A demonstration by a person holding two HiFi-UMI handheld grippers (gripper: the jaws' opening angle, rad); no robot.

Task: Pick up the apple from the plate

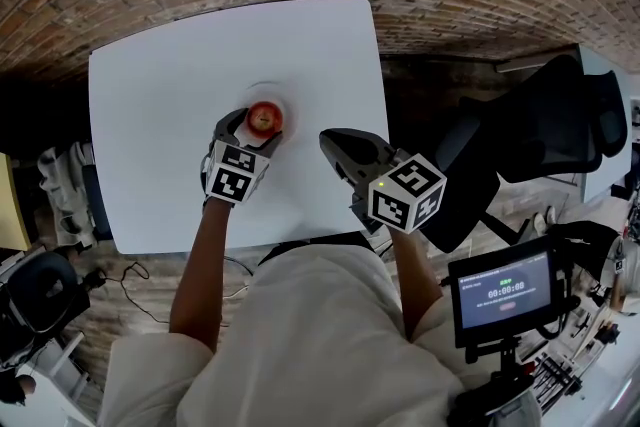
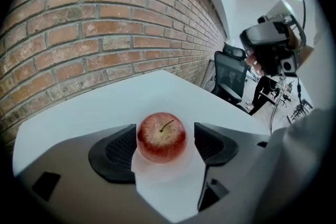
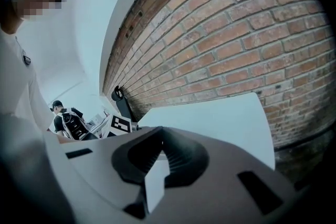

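Red and alone, the apple [image 1: 264,118] sits on the one white plate [image 1: 262,93], which holds nothing else, on the white table [image 1: 160,105]. Its stem end faces up, and being round it shows no long axis. You hold two grippers. Your left gripper [image 1: 251,131] has its jaws wide on either side of the apple, not squeezing it. Your right gripper [image 1: 332,143] hovers beside it, jaws closed on nothing.

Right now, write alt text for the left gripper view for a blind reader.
A round red apple sits on a white plate between the open black jaws of the left hand-held gripper. Behind: white table, brick wall.
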